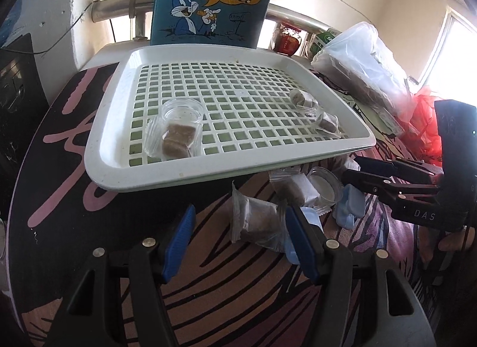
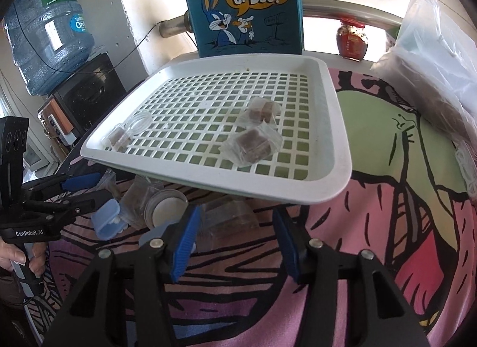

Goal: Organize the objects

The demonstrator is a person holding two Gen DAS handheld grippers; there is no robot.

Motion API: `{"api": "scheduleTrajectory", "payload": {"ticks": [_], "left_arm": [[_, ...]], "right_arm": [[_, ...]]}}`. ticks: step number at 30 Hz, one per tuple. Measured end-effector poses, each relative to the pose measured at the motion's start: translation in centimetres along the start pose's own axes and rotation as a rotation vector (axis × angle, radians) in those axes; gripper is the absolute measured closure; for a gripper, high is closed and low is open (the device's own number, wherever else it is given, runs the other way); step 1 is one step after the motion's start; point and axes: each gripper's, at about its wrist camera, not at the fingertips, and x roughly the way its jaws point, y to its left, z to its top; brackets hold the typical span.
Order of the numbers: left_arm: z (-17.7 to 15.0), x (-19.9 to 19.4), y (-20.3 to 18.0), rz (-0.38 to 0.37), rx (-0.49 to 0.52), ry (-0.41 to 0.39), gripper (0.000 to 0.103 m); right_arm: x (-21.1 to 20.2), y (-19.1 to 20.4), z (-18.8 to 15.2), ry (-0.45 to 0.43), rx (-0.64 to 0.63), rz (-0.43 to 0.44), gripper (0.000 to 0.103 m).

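A white slotted tray (image 1: pixel 104 150) (image 2: pixel 337 150) holds a clear jar (image 1: pixel 179 129) (image 2: pixel 131 129) lying on its side with brown blocks in it, plus two wrapped brown snack packets (image 1: pixel 328 124) (image 2: pixel 250 144). In front of the tray lie more packets, a lidded clear jar (image 1: pixel 325 189) (image 2: pixel 167 206) and a small blue box (image 1: pixel 348 203) (image 2: pixel 105 218). My left gripper (image 1: pixel 240 244) (image 2: pixel 101 187) is open and straddles a wrapped packet (image 1: pixel 256 221); its pads do not squeeze it. My right gripper (image 2: pixel 235 244) (image 1: pixel 350 169) is open around a clear-wrapped packet (image 2: pixel 229 221).
A blue cartoon rabbit bag (image 1: pixel 208 4) (image 2: pixel 244 9) stands behind the tray. A bulky plastic bag (image 1: pixel 366 60) (image 2: pixel 432 78) lies at the right, with a red jar (image 2: pixel 351 39) on the sill. A water bottle (image 2: pixel 47 27) stands far left. A cartoon cloth covers the table.
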Motion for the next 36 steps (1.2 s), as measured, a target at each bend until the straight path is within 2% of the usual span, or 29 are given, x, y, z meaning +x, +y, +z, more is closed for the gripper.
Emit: {"api": "scheduleTrajectory", "payload": {"ticks": [1,3,5,7,10,14,18,20,23,26,31,36], "left_arm": [[0.0,0.0,-0.1,-0.004,0.006,0.0,0.045],[0.0,0.0,0.1,-0.025,-0.001,0.003,0.062],[0.0,0.0,0.3,-0.036,-0.006,0.006,0.072],[-0.1,-0.1,0.2,-0.04,0.008,0.008,0.072],[-0.4,-0.3,-0.1,-0.056,0.025,0.008,0.073],[-0.9,-1.9,0.5,-0.08,-0.009,-0.032,0.073],[-1.0,-3.6,0.9,-0.058,-0.014,-0.112,0.073],[-0.8,-3.8,0.8,-0.056,-0.009,-0.127,0.073],[-1.1,-3.7,0.2,-0.014,0.026,-0.141,0.073],[-1.1,-4.1,-0.2,0.017,0.043,-0.168,0.073],[-1.2,-4.7,-0.2,0.04,0.047,-0.206,0.073],[-1.3,-5.3,-0.2,0.032,0.045,-0.239,0.073]], "right_arm": [[0.2,0.2,-0.1,0.008,-0.007,0.003,0.057],[0.4,0.3,-0.3,0.009,-0.012,-0.002,0.06],[0.4,0.1,-0.2,0.009,-0.004,0.009,0.066],[0.3,0.0,-0.3,0.006,0.009,0.023,0.072],[0.0,0.3,-0.6,0.0,0.003,0.032,0.073],[-1.7,0.7,-1.2,-0.062,0.026,0.046,0.074],[-3.7,1.5,-1.7,-0.14,0.021,0.039,0.074],[-4.8,2.2,-1.6,-0.197,0.008,0.047,0.074],[-5.5,3.6,-1.3,-0.243,-0.024,0.038,0.074],[-5.5,4.9,-1.5,-0.265,-0.069,0.002,0.074],[-5.2,5.4,-2.0,-0.275,-0.092,-0.01,0.074],[-5.4,5.3,-2.2,-0.293,-0.093,-0.008,0.074]]}}
